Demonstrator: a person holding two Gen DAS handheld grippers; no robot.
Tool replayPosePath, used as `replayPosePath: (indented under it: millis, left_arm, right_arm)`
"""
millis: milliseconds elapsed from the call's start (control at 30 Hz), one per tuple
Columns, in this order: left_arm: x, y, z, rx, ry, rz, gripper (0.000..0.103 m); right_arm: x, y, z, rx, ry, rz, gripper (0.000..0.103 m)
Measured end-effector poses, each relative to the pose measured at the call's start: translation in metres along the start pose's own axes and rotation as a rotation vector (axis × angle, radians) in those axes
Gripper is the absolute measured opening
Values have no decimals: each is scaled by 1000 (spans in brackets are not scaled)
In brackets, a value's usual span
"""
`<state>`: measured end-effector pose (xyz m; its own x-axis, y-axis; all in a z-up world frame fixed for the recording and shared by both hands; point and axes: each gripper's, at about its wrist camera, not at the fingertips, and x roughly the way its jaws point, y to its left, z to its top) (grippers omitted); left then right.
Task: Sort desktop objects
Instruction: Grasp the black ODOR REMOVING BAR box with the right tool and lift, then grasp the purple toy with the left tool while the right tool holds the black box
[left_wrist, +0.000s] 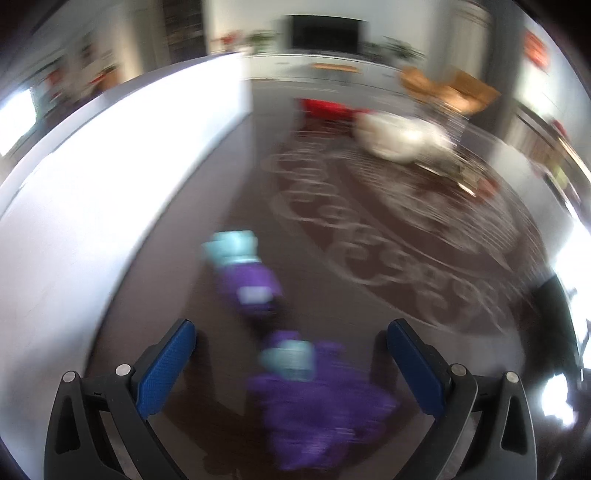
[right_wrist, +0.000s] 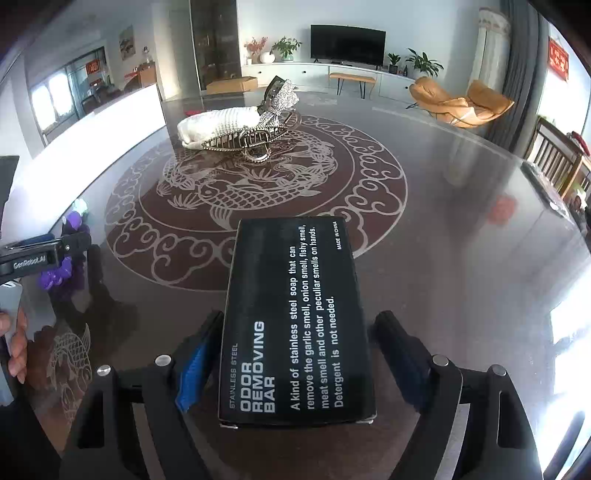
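The black soap box (right_wrist: 295, 321) lies between the right tongs (right_wrist: 295, 354), which stand released.

Black box (right_wrist: 295, 317) with white lettering, purple toys (left_wrist: 314, 406) (pale blue patches), brown table (right_wrist: 443, 258) with pale fish-and-cloud pattern.

i had the box (right_wrist: 295, 325) lying on the table (right_wrist: 461, 258) between my right gripper's (right_wrist: 299, 354) fingers. behind it sat the basket (right_wrist: 243, 138), a cloth bundle (right_wrist: 218, 123) in it. two toys (left_wrist: 317, 402) lay before my left gripper (left_wrist: 291, 365).
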<state>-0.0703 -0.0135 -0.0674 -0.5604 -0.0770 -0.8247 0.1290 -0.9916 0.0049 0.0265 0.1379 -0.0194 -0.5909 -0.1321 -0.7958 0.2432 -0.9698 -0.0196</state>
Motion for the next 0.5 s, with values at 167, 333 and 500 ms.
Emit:
replayPosePath:
  millis: [167, 333, 500]
  left_arm:
    - [-4, -26, -4, 144, 1, -105, 103]
    - [-5, -22, -4, 137, 1, -98, 103]
    - [-4, 9, -4, -8, 8, -4, 103]
  right_arm:
    - [0, 0, 0, 3, 2, 1, 85]
    - [2, -1, 1, 9, 7, -5, 89]
    - [2, -2, 1, 8, 7, -5, 90]
